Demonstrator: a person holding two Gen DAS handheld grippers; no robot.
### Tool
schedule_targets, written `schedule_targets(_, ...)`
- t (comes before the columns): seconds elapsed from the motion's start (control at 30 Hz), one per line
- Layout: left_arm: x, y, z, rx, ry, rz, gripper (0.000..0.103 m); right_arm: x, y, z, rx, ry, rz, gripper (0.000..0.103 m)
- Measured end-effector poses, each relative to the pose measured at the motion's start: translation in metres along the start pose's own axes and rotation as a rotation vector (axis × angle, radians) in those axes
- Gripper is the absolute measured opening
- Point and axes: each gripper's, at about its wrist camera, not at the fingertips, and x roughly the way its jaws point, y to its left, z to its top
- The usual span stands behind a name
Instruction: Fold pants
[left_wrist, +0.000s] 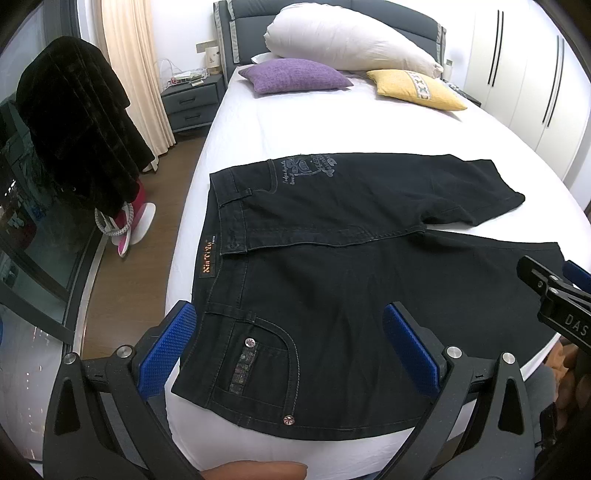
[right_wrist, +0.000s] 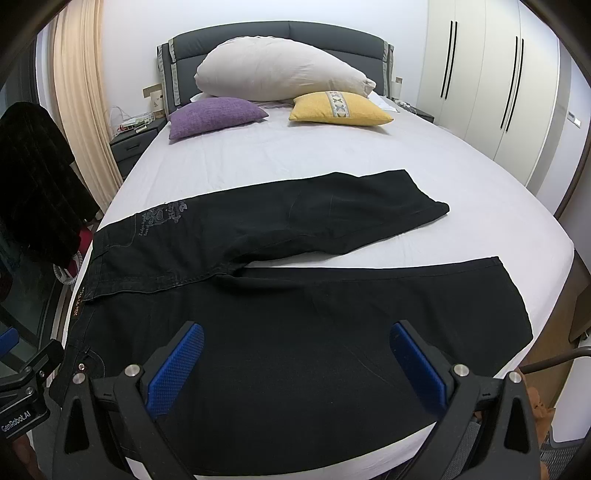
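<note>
- On the white bed (right_wrist: 332, 155), near its foot, dark pants (right_wrist: 295, 314) lie flat, waistband to the left, the two legs spread apart toward the right.
- Left gripper (left_wrist: 290, 343) hovers over the waist pocket, jaws spread wide, pinching nothing.
- Right gripper (right_wrist: 295, 363) hovers over the nearer leg, jaws likewise spread and empty.
- Purple cushion (right_wrist: 216, 116), yellow cushion (right_wrist: 340, 107) and a big white pillow (right_wrist: 280, 72) sit by the headboard.

A bed (right_wrist: 424, 162) in a white sheet is carrying everything. Black pants (right_wrist: 295, 314) are lying flat across its near end (waistband to the left, legs splayed apart rightward). Near the headboard a purple cushion (right_wrist: 214, 116) and a yellow cushion (right_wrist: 340, 109) are resting, a big white pillow (right_wrist: 280, 74) lying behind them.
</note>
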Motion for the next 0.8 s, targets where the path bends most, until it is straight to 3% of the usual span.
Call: schedule_targets(0.8, -0.0026, -0.0002, -0.0001, 0.005, -0.001, 0.006, 0.103, 0.0003, 0.0006, -0.0002, 0.0, 0.0, 0.0, 0.103)
